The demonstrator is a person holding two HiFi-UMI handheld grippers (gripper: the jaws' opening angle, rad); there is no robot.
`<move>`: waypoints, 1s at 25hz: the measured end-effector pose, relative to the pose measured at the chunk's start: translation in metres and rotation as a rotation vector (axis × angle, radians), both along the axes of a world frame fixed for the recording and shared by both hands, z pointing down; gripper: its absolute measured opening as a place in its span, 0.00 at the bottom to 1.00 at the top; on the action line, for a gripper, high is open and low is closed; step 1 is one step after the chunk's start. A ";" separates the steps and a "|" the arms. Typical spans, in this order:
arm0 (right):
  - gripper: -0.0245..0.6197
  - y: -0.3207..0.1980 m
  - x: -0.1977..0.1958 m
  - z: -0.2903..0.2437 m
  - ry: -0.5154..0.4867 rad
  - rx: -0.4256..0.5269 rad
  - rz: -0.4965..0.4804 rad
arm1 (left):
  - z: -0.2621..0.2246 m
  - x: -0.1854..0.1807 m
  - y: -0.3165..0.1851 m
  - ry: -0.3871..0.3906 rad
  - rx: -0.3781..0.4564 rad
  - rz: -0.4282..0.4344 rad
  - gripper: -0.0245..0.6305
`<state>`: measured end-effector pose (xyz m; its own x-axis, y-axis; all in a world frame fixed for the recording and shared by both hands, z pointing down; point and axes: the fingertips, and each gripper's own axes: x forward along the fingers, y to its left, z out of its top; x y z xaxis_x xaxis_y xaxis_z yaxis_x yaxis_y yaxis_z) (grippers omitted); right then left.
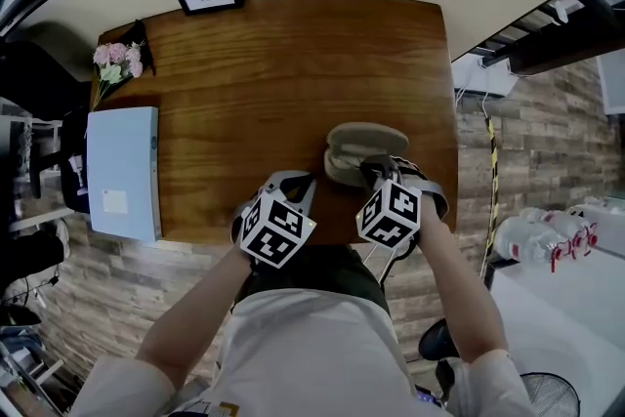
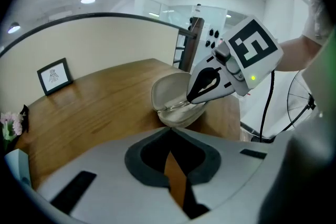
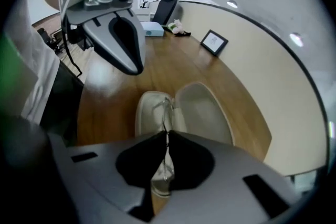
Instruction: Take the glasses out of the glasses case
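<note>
Right gripper view: our right gripper (image 3: 167,131) clamped on thin clear-framed glasses (image 3: 165,109) sitting in open beige clamshell case (image 3: 206,107), likely for lift-out. Our left gripper (image 2: 171,129) closed, empty, nearby, probably to steady case.

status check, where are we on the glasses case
Right gripper shut on thin clear-framed glasses, inside open beige oval case. Left gripper shut, empty. Path clear.

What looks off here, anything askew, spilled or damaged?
Nothing stands out. The glasses case lies open on the table, near its front edge but fully on it; the right hand-held gripper is shut on the glasses inside. No spill or damage visible.
</note>
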<state>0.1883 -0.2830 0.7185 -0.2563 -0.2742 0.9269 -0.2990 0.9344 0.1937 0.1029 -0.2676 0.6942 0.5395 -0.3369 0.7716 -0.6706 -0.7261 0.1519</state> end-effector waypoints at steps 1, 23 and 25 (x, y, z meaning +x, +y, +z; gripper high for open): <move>0.07 -0.003 0.001 -0.007 -0.015 0.005 0.024 | -0.005 -0.001 0.000 0.000 0.007 -0.001 0.04; 0.07 -0.052 0.015 -0.285 -0.421 0.375 0.368 | -0.224 -0.043 -0.062 0.082 0.369 -0.132 0.04; 0.07 -0.052 0.018 -0.316 -0.482 0.426 0.394 | -0.247 -0.043 -0.065 0.095 0.417 -0.136 0.04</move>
<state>0.2061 -0.3354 0.4028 -0.4153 -0.7395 0.5298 -0.7389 0.6139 0.2777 0.0602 -0.3325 0.4472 0.5308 -0.6811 0.5042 -0.7613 -0.6447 -0.0695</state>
